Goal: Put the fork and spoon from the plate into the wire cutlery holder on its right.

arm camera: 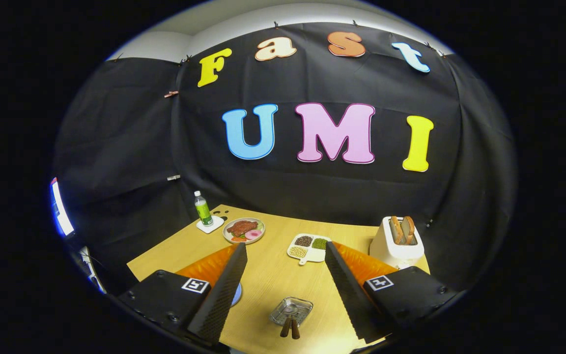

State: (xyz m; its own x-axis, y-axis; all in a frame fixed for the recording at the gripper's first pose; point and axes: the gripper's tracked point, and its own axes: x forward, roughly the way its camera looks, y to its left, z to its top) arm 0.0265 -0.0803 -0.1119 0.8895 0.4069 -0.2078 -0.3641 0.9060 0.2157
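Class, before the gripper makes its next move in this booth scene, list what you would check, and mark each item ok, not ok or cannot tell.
1. Gripper open wide, nothing between its fingers: ok.
2. Square wire cutlery holder sits on the wooden table between the fingers: ok.
3. Two brown handles rise at the holder's near side; whether they are the fork and spoon: cannot tell.
4. Blue plate mostly hidden behind the left finger; cutlery left on it: cannot tell.
5. White toaster stands beyond the right finger, away from the holder: ok.
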